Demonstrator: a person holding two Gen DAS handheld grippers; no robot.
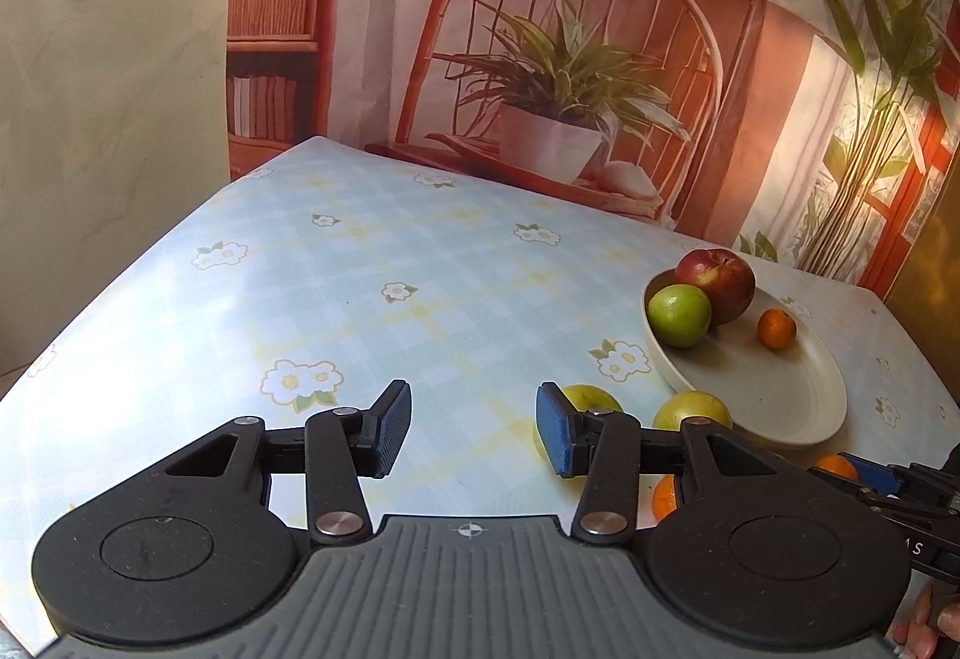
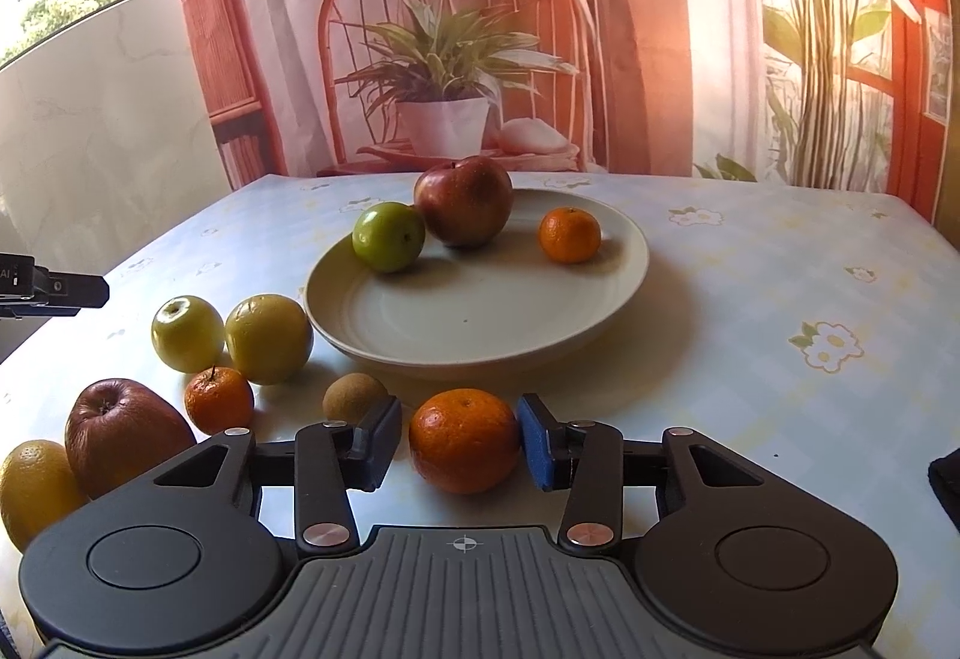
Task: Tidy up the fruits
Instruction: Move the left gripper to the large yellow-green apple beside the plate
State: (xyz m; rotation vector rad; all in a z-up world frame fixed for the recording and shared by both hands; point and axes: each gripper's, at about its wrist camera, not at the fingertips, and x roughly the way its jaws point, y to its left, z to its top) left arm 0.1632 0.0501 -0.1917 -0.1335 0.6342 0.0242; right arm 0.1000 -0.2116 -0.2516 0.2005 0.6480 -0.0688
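Orange mandarin (image 2: 464, 440) sits on table (image 2: 750, 299) just before white plate (image 2: 480, 323), between right gripper (image 2: 459, 443) pads, right pad touching, left pad apart. Left gripper (image 1: 474, 428) jaws apart, empty, beside plate.

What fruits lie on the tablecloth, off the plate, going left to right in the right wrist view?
Lemon → red apple → yellow-green apple → small mandarin → yellow apple → kiwi → large mandarin.

Home dining corner, staged.
Flowered tablecloth (image 2: 780, 269), plate (image 2: 480, 323) of fruit, printed backdrop (image 2: 660, 29) of chair, lamp and potted plant; marbled wall (image 1: 108, 89) alongside.
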